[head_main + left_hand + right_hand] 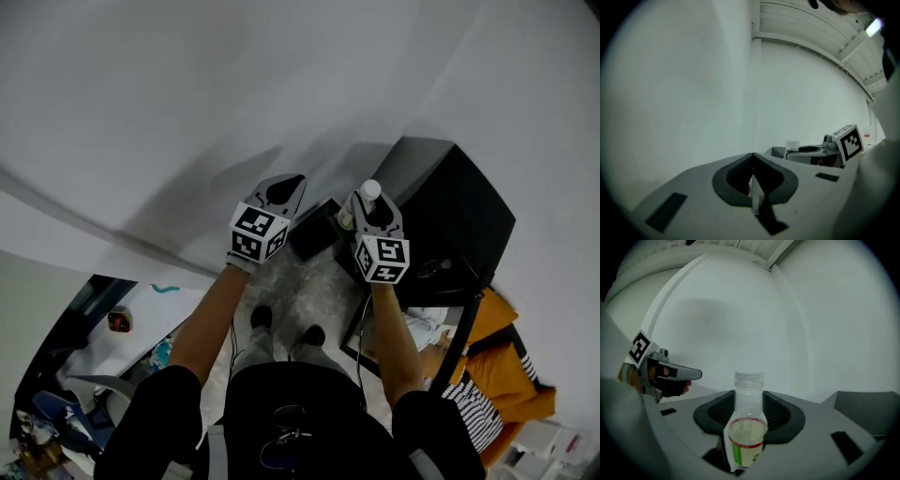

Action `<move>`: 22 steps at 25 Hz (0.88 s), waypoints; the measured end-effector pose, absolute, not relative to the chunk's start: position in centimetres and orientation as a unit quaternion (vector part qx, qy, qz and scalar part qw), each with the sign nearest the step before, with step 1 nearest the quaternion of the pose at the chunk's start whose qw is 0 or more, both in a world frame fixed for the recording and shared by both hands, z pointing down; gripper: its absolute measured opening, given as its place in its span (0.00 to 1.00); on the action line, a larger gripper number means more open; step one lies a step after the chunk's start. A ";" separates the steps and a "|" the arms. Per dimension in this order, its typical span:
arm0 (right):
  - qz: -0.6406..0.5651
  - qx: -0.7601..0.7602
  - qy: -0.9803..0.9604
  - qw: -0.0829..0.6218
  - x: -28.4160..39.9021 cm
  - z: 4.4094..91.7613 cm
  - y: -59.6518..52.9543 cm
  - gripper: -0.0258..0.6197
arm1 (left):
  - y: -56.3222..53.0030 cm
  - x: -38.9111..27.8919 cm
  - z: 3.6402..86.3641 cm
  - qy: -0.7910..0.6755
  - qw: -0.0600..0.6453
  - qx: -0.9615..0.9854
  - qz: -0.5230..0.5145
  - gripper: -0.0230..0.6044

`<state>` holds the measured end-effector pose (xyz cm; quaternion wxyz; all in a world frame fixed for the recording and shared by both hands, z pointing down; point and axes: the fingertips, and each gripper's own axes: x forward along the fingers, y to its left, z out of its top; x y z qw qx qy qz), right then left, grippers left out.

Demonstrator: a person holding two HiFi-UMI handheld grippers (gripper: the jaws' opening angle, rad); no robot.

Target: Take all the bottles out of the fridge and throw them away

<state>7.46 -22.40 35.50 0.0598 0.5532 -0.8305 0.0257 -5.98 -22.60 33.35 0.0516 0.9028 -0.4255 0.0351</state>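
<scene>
Right gripper (749, 403) clamps upright clear labelled bottle (747, 437)

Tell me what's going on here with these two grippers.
A person holds a gripper in each hand, facing a white wall. The right gripper is clamped on a small capped clear bottle, upright, with pale liquid inside. The left gripper is shut and empty beside it.
</scene>
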 end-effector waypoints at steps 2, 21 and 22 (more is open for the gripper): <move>0.032 0.547 -0.834 0.065 6.8 37.1 -22.5 0.34 | -22.5 -6.3 34.7 -0.430 0.060 0.900 0.042 0.04; 0.061 0.535 -0.837 0.100 5.7 54.3 -22.8 0.34 | -23.3 -5.2 50.6 -0.416 0.113 0.899 0.075 0.04; 0.063 0.534 -0.837 0.100 5.6 55.1 -22.9 0.34 | -23.0 -5.3 51.3 -0.416 0.115 0.899 0.078 0.04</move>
